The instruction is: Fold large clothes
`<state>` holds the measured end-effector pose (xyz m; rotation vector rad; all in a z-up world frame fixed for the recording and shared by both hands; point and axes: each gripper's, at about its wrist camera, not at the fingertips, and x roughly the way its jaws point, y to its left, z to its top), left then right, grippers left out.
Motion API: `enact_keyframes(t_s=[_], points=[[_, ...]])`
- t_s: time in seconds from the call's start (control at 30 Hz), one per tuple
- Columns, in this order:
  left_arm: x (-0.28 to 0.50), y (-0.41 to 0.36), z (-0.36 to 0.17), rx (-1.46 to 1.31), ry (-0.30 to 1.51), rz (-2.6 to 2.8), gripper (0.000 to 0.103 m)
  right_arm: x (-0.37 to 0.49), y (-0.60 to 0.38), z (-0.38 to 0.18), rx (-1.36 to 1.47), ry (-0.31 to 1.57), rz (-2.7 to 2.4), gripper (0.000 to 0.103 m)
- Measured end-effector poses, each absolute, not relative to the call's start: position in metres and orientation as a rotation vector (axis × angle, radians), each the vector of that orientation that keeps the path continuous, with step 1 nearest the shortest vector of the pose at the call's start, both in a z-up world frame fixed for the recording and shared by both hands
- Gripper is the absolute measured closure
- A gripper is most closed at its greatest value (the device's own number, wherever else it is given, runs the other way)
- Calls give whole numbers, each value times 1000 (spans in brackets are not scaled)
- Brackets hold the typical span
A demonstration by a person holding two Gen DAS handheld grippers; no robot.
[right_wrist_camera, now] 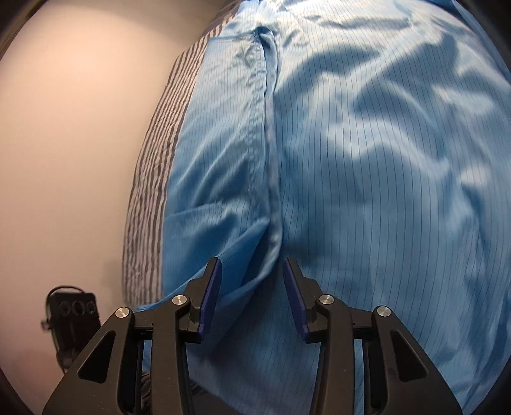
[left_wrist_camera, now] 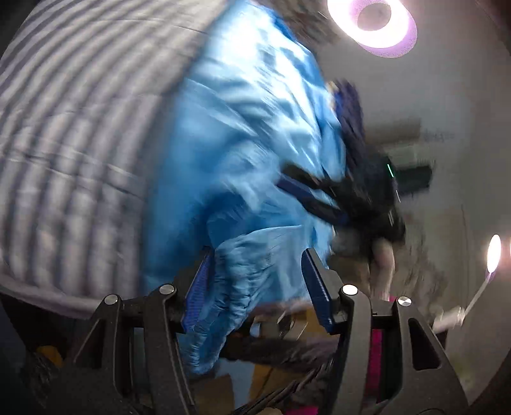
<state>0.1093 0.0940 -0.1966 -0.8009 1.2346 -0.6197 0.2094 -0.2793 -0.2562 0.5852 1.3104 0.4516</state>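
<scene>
A large light-blue pinstriped garment (right_wrist_camera: 367,166) lies spread over a grey-and-white striped bed cover (right_wrist_camera: 150,204). My right gripper (right_wrist_camera: 252,271) stands open just above the garment's lower part, a raised fold with a seam running between its fingers. In the blurred left wrist view my left gripper (left_wrist_camera: 255,265) is open, with a bunched part of the blue garment (left_wrist_camera: 242,281) lying between its fingers, the rest of the cloth (left_wrist_camera: 242,134) beyond. The right gripper (left_wrist_camera: 322,198) appears there too, dark and blurred, against the garment's right edge.
The striped bed cover (left_wrist_camera: 70,153) fills the left of the left wrist view. A ring ceiling lamp (left_wrist_camera: 373,22) and a wall light (left_wrist_camera: 493,252) glare. A plain wall and a black device (right_wrist_camera: 72,316) with cables are at the right wrist view's left.
</scene>
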Motion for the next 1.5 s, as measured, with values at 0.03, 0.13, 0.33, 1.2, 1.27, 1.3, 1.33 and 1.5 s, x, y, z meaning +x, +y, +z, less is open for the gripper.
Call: enact_keyframes(t_s=[0.03, 0.13, 0.33, 1.2, 1.27, 1.3, 1.33, 1.5], points=[[103, 82, -193, -758, 1249, -641, 45, 206, -281, -253, 590, 1308, 454, 63], [87, 57, -190, -660, 1299, -655, 45, 195, -288, -243, 572, 1301, 460, 63], [65, 71, -156, -577, 1211, -607, 45, 175, -293, -233, 574, 1298, 461, 62], [83, 48, -177, -424, 1288, -594, 45, 154, -322, -256, 686, 1334, 418, 55], [88, 72, -168, -396, 1233, -453, 45, 152, -316, -260, 665, 1355, 435, 55], [94, 84, -168, -401, 1220, -376, 45, 150, -312, -262, 653, 1367, 445, 55], [99, 95, -171, -414, 1217, -321, 45, 148, -307, -266, 646, 1383, 455, 54], [116, 123, -211, -498, 1285, -209, 45, 140, -284, -277, 585, 1427, 487, 54]])
